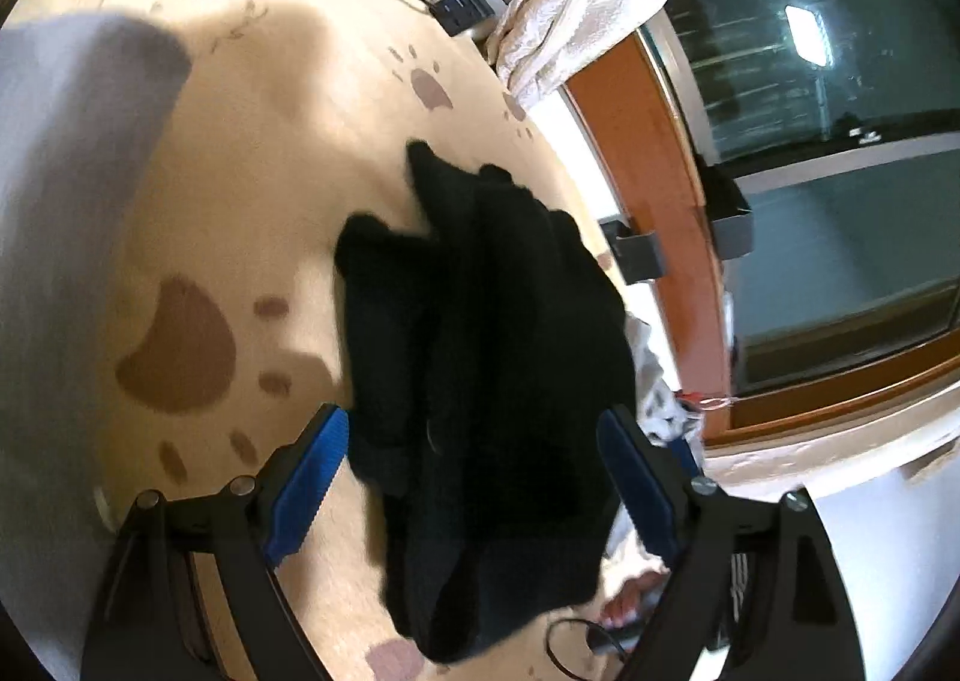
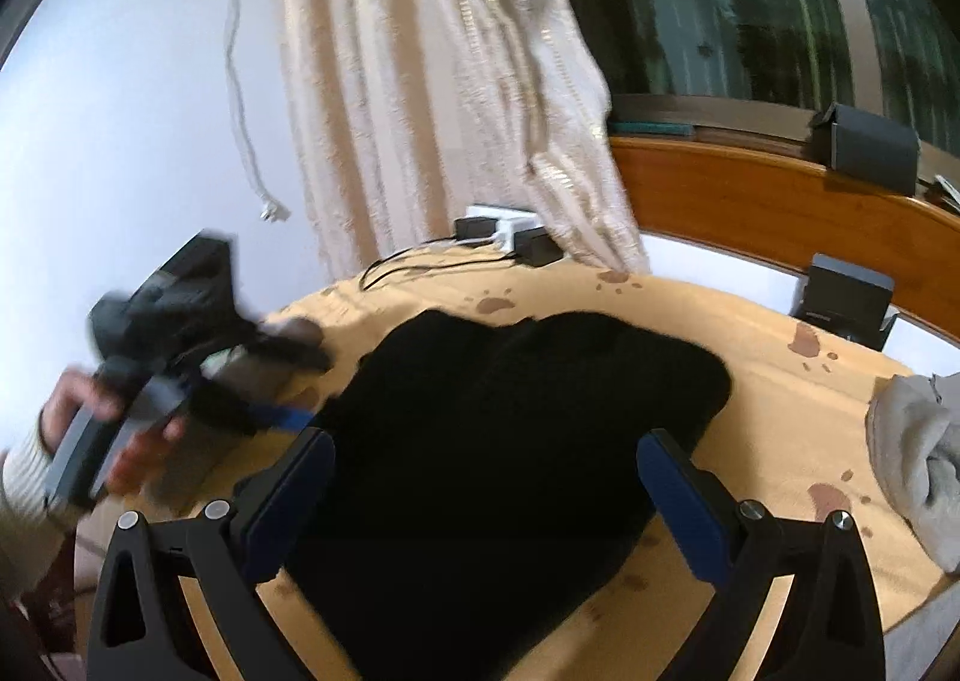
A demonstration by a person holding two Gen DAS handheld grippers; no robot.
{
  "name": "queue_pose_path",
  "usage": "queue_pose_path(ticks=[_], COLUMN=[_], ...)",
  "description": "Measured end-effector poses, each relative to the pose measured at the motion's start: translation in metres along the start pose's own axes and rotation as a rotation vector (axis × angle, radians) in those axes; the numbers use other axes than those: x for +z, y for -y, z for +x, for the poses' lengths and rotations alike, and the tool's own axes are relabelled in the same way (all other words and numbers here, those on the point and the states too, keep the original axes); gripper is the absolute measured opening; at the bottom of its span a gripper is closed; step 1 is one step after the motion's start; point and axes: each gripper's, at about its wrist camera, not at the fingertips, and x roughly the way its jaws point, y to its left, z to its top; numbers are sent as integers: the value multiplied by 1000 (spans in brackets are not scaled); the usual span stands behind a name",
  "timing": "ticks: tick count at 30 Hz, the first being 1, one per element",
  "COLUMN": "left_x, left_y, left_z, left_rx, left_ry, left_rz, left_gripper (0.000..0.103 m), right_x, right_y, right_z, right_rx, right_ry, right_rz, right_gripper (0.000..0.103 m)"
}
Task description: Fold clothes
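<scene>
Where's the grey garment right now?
In the right wrist view, the crumpled grey garment lies at the far right edge of the paw-print tan blanket, right of the black knitted garment.

Home room, likely a bedroom. Landmark: the tan paw-print blanket point(image 2: 780, 321) covering a bed-like surface. Behind it, a cream curtain point(image 2: 456, 81) hangs beside a dark window point(image 2: 750, 3) with a wood sill point(image 2: 750, 201). Power strip point(image 2: 504, 231) with chargers at the blanket's far edge. Grey garment point(image 2: 918, 441) on its right side.

Both hand-held grippers point(image 1: 474, 441) point(image 2: 486, 477) wide open
</scene>
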Motion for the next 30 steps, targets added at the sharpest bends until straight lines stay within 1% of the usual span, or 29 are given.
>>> queue_pose_path(ticks=[2,4,6,7,9,13,16,18,20,22,24,28,30], left_x=[5,10,14,17,22,25,23,23,24,26,29,31,30], left_y=[0,-1,4,6,11,21,32,36,33,20,12,14,17], left_z=[5,12,16,19,25,35,37,38,43,47,46,48,50], left_rx=[28,42,68,80,79,41,-20,-52,-39,-38,-71,-80,-105], left_ry=[-18,-45,-57,-63,-77,-87,-77,-84,-117,-134,-139,-160,-164], left_rz=[-6,-19,2,11,22,27,75,112,138,96,57,53,57], left_gripper=[88,89,90,92,97,100,102,102,102,102,102,102,102], right_x=[-5,-9,-12,-14,-18,-24,-26,-28,-29,-30,-30,-30,-31], right_y=[-7,-3,1,3,11,32,47,55,63,68,70,73,73], right_z=[-2,-6,-10,-11,-16,-23,-28,-30,-28,-24,-23,-23,-21], right_rx=[5,-2,-10,-14,-22,-40,-62,-66,-59,-50,-43,-29,-23], right_ry=[-4,13,31,40,58,78,87,91,82,66,66,72,69], right_rz=[-12,18,49,64,104,184,223,251,285,317,333,352,364], right_gripper=[102,102,102,102,102,102,102,102,102,102,102,102,102])
